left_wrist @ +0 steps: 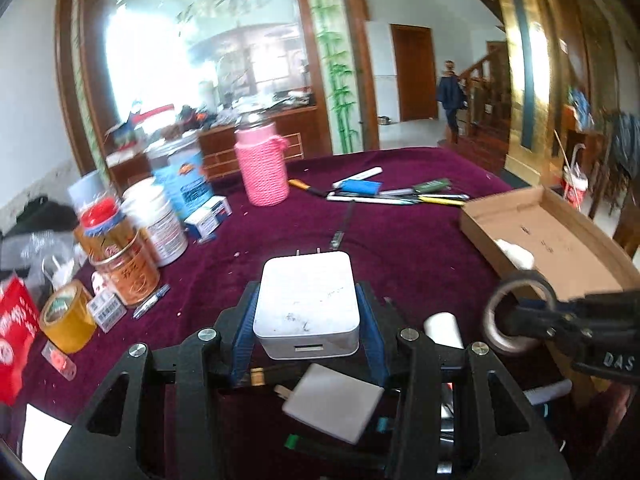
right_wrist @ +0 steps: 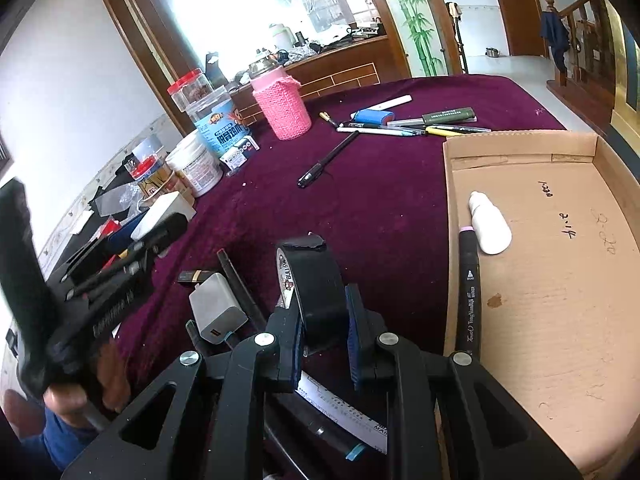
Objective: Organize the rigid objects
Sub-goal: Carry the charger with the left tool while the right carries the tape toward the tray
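Observation:
My left gripper (left_wrist: 307, 308) is shut on a white charger block (left_wrist: 307, 304) and holds it above the maroon cloth; it also shows in the right wrist view (right_wrist: 162, 210). A second white charger (left_wrist: 332, 408) lies on the cloth under it, seen too in the right wrist view (right_wrist: 218, 312). My right gripper (right_wrist: 324, 316) is shut on a roll of black tape (right_wrist: 316, 280), upright, just left of the cardboard tray (right_wrist: 560, 360). The tape also shows in the left wrist view (left_wrist: 516, 312). In the tray lie a small white bottle (right_wrist: 490, 224) and a black marker (right_wrist: 468, 292).
Pens and a blue case (right_wrist: 372, 117) lie at the far side of the cloth, with one black pen (right_wrist: 328, 158) nearer. A pink knitted jar (right_wrist: 282, 106), tins and jars (left_wrist: 132, 248) and a yellow tape roll (left_wrist: 68, 316) crowd the left side.

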`<state>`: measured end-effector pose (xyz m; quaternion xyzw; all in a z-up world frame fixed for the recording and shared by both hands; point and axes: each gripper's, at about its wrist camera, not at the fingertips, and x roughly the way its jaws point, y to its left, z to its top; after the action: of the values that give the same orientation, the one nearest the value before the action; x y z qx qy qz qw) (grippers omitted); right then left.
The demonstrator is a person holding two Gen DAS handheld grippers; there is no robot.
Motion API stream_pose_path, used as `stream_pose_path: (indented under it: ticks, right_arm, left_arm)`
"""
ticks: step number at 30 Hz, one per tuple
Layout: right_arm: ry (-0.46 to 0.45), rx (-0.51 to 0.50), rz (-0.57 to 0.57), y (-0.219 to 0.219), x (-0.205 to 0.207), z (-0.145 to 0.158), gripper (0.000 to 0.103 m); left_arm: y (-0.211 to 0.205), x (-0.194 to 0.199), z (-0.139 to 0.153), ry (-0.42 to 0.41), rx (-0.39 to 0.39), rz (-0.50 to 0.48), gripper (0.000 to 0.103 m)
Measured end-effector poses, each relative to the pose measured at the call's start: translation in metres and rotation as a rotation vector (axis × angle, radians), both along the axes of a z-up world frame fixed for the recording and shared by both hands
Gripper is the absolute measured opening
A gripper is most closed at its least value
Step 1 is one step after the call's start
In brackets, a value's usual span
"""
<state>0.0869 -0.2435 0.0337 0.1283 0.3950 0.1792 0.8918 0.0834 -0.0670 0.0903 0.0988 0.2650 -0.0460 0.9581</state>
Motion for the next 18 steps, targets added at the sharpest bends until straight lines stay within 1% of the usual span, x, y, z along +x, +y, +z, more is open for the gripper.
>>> stream_pose_path:
  ticks: [4, 7, 10, 14, 18]
  right_arm:
    - [-0.008, 0.005, -0.002, -0.001, -0.001, 0.002, 0.016]
    - [-0.011, 0.009, -0.001, -0.002, -0.001, 0.003, 0.016]
    - [-0.014, 0.009, 0.001, -0.002, -0.002, 0.003, 0.016]
    - [-0.018, 0.010, 0.001, -0.003, -0.003, 0.004, 0.016]
    - [-0.020, 0.009, 0.001, -0.003, -0.003, 0.004, 0.016]
  left_arm:
    - [-0.018, -0.007, -0.007, -0.032, 0.076, -0.015, 0.045]
    - [-0.027, -0.013, -0.010, -0.084, 0.148, 0.000, 0.045]
    - [-0.030, -0.016, -0.010, -0.101, 0.163, 0.004, 0.045]
    - [-0.033, -0.016, -0.013, -0.127, 0.208, 0.030, 0.045]
    - [-0.032, -0.015, -0.014, -0.120, 0.209, 0.042, 0.045]
